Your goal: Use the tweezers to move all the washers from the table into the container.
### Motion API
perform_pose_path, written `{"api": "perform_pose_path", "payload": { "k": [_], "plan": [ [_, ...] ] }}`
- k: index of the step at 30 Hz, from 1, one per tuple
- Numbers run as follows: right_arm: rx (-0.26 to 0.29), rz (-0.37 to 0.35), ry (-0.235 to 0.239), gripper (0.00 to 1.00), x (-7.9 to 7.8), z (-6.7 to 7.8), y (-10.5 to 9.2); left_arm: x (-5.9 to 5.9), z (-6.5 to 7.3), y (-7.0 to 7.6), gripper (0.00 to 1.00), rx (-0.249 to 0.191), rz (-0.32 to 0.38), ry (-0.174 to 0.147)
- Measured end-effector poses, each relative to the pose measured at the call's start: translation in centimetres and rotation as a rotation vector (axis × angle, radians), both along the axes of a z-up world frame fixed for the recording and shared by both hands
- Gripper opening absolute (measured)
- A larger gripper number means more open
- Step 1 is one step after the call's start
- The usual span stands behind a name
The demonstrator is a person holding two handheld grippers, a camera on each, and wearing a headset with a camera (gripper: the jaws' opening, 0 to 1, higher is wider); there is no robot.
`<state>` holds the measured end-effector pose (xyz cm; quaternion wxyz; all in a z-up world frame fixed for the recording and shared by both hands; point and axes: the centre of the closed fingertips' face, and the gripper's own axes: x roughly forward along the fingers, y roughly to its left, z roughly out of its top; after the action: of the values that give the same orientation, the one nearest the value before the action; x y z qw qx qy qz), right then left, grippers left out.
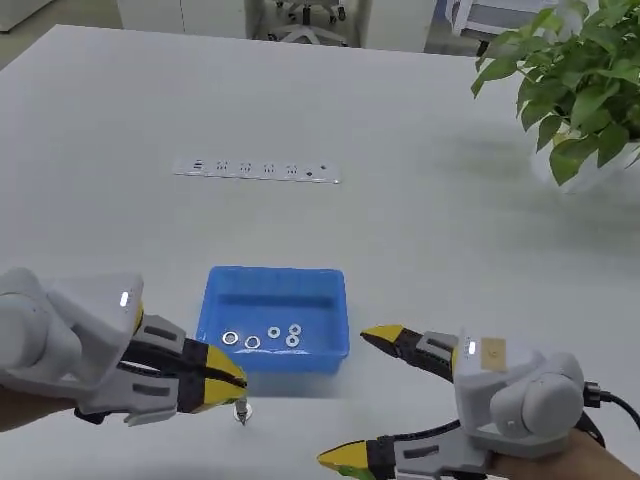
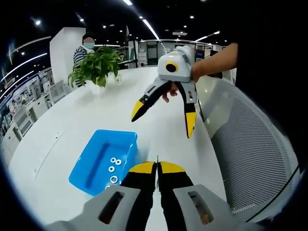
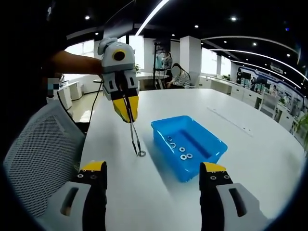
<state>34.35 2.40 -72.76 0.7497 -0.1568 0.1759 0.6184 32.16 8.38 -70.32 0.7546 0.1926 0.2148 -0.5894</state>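
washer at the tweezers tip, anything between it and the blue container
Nothing visible. Only bare table lies between the washer and the container; the tweezers must lift it over the side wall.

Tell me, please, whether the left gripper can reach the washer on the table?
Probably yes: the tweezers in the left gripper have their tips right at the washer, on bare table beside the container, with nothing in between.
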Motion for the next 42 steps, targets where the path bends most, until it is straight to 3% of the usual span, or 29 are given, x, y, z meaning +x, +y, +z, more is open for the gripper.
{"api": "perform_pose_path", "payload": {
  "k": [15, 42],
  "plan": [
    [-0.020, 0.122, -0.009, 0.61, -0.7, -0.6, 3.1, 0.1, -0.1, 0.4, 0.05, 0.035, -0.037, 0.010],
    [-0.078, 0.280, -0.028, 0.31, -2.1, -2.5, 7.0, -0.2, -0.2, 0.6, 0.06, 0.027, -0.024, 0.023]
  ]
}}
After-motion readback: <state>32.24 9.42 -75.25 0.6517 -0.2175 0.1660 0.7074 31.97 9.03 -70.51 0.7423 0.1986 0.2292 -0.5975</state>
